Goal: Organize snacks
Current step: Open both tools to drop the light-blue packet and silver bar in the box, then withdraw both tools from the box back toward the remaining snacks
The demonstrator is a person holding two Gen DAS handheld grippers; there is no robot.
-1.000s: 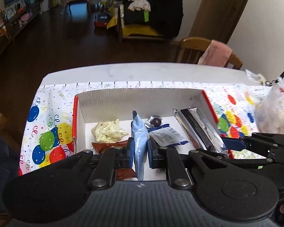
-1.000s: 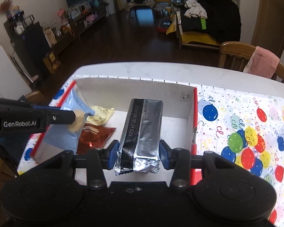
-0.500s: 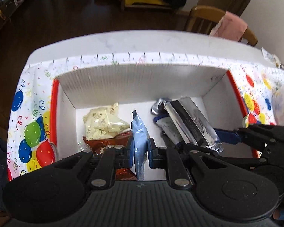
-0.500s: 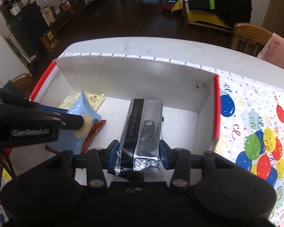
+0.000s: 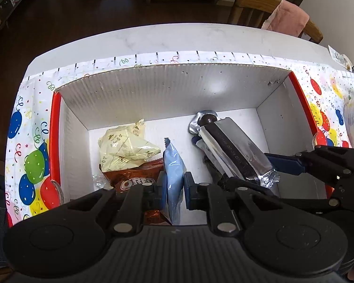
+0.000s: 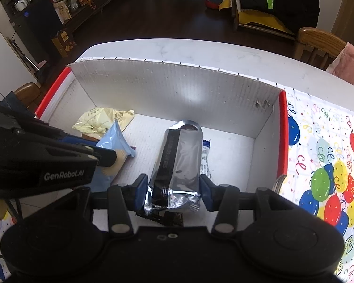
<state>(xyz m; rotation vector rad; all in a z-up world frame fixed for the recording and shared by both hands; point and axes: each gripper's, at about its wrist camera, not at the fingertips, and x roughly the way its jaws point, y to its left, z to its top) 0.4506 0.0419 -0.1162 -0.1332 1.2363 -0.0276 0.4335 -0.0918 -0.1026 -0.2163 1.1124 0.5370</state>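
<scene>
Lowering both clamped packets deeper into the box.

- Light blue snack packet: thin, serrated top edge, standing on edge, pinched between the left gripper pads.
- Silver foil pack: long, with a black printed seam, clamped at its crimped near end between the right gripper pads, pointing away from it.
- Pale yellow pouch: crumpled, lying ahead and left of the left tool.
- Brown Oreo packet: flat, just left of its pads, under the pouch's near edge.
</scene>
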